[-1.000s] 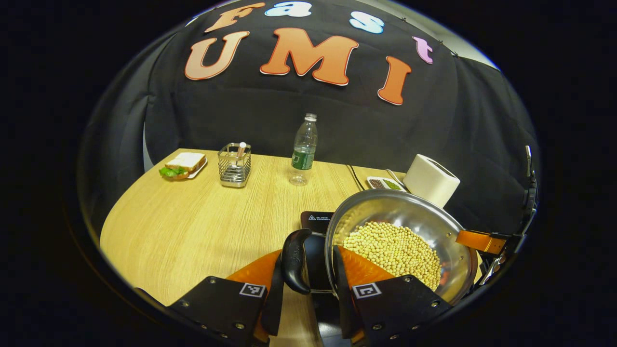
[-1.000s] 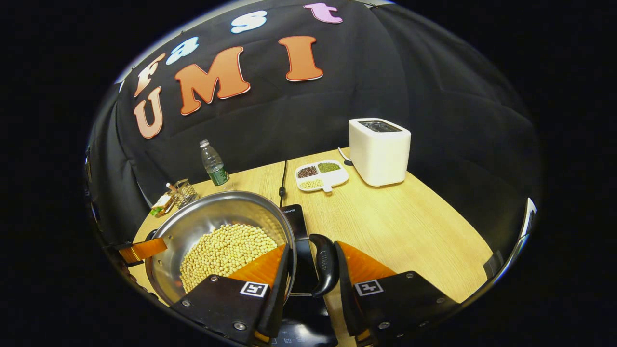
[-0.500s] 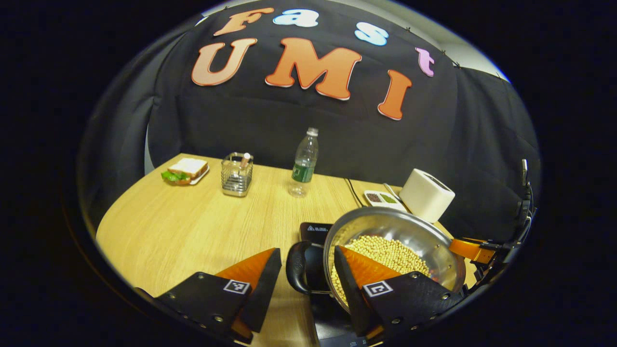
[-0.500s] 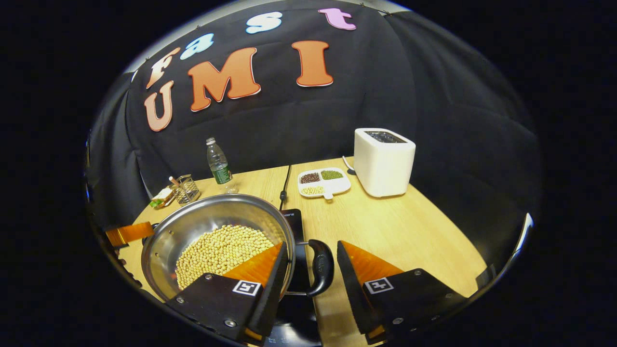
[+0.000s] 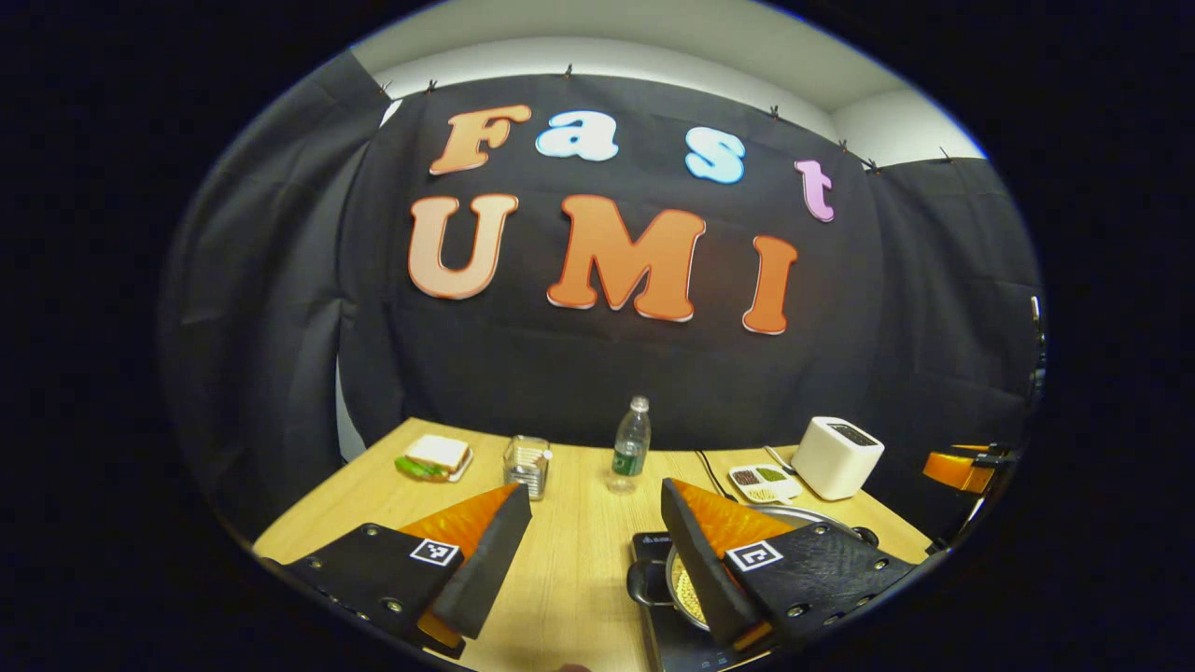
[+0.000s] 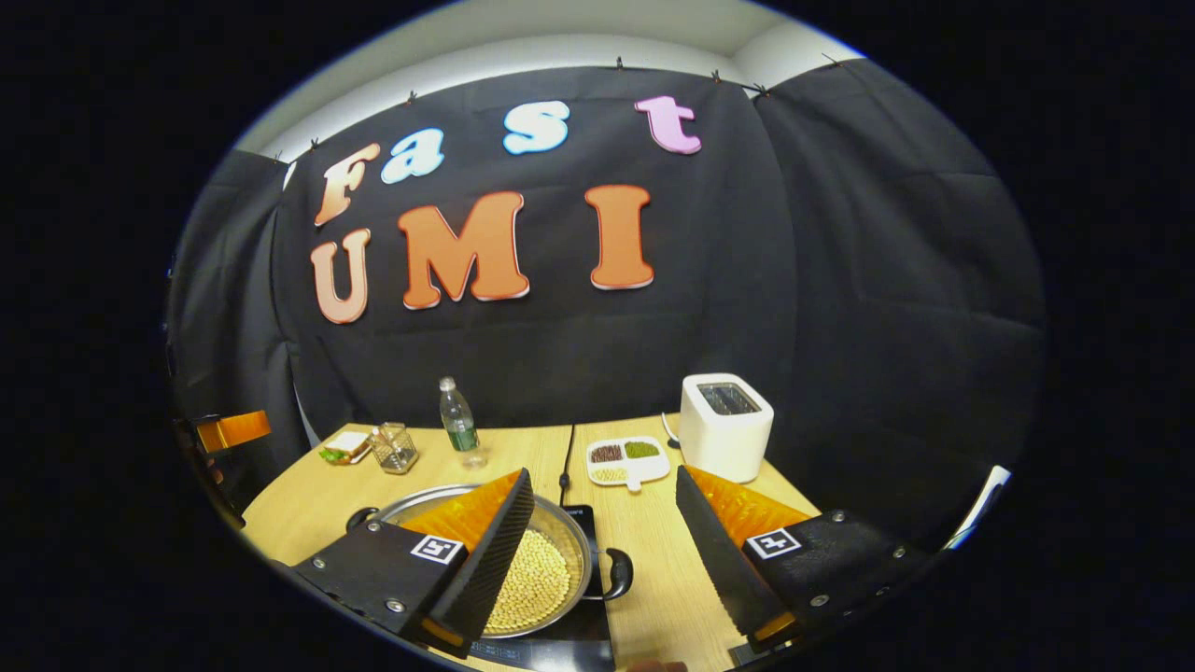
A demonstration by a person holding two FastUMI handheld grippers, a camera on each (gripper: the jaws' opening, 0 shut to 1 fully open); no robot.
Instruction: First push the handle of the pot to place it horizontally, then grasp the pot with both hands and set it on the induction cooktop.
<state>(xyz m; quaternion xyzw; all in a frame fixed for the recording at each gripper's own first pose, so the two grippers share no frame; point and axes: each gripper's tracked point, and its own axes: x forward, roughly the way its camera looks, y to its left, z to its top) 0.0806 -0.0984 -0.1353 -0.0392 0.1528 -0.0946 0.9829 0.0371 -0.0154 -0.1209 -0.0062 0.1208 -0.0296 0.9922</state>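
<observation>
Both grippers have let go of the pot's black loop handles and risen well above it since a second ago, when each clamped one handle.

From left to right in the right gripper view, a sandwich on a small white plate (image 6: 344, 447) lies at the far left of the light wooden table (image 6: 709, 597). Beside it stands a wire mesh utensil holder (image 6: 395, 448), then a clear plastic water bottle with a green label (image 6: 457, 423).

Nearer the camera, the round stainless steel pot filled with pale soybeans (image 6: 534, 582) rests on the flat black induction cooktop (image 6: 586, 627). Its two handles stick out to either side, level.

Farther right sit a white divided dish of mixed beans (image 6: 625, 461) and a white boxy toaster (image 6: 724, 425).

The right gripper (image 6: 605, 549) hangs above the pot, jaws wide apart and holding nothing.

In the left gripper view, the left gripper (image 5: 596, 556) likewise hovers with jaws spread wide and empty, the pot just below its right finger.
</observation>
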